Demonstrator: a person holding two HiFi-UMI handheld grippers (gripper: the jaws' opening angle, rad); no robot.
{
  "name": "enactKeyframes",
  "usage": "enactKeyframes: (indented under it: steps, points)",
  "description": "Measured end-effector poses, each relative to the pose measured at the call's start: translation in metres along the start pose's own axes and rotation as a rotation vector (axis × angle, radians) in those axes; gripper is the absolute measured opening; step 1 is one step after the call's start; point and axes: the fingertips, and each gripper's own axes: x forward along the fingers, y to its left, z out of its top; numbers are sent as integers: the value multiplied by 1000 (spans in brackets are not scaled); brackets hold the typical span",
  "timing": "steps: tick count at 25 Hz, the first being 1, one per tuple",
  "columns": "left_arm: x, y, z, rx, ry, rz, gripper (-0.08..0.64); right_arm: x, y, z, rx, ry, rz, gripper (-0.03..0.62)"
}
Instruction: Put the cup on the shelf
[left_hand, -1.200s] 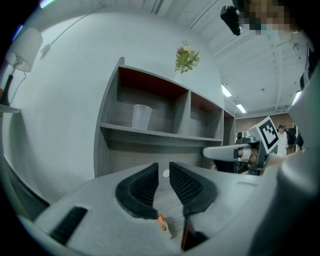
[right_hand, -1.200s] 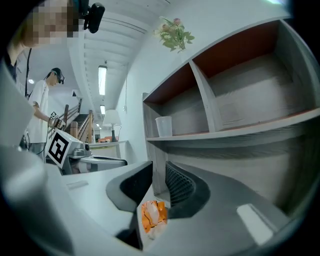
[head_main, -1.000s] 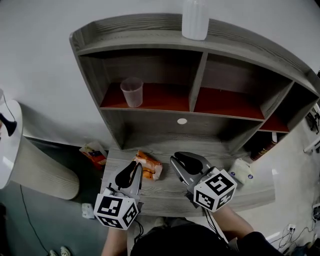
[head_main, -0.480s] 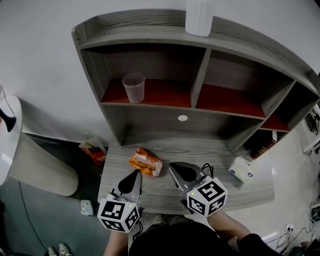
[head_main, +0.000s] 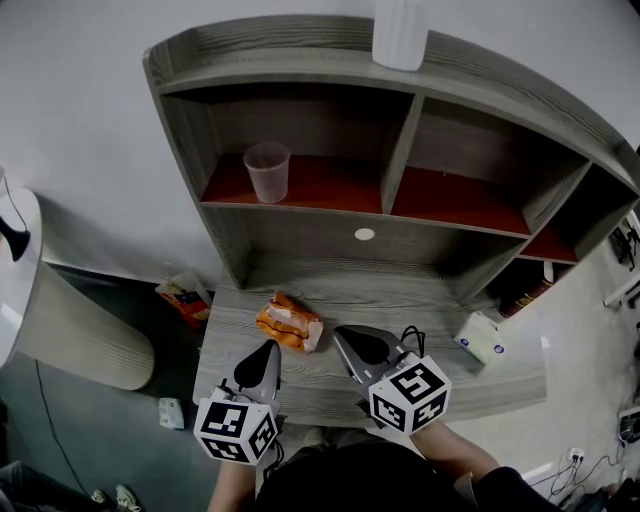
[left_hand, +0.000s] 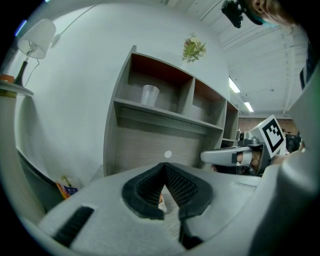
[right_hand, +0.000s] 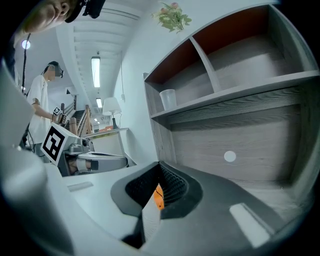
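Note:
A clear plastic cup (head_main: 267, 170) stands upright in the left compartment of the grey wooden shelf (head_main: 300, 232), on its red board. It also shows in the left gripper view as the cup (left_hand: 149, 94) and in the right gripper view as the cup (right_hand: 168, 99). My left gripper (head_main: 267, 350) hovers low over the desk's front, its jaws together and empty. Beside it, my right gripper (head_main: 347, 336) is shut too, with nothing held. Both are far below the cup and well apart from it.
An orange snack packet (head_main: 290, 322) lies on the desk (head_main: 330, 290) just ahead of the grippers. A white box (head_main: 480, 335) sits at the desk's right. A white vase (head_main: 398, 30) stands on the shelf top. A round side table (head_main: 70, 330) stands at left.
Both grippers have drawn back a little toward the desk's front edge. The cup has stayed where it was on the shelf.

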Motion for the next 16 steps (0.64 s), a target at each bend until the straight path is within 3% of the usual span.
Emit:
enactKeyframes:
  steps: [16]
  points:
    - [5, 6, 8, 7, -3, 15, -5, 9, 0, 3, 3, 23, 24, 0]
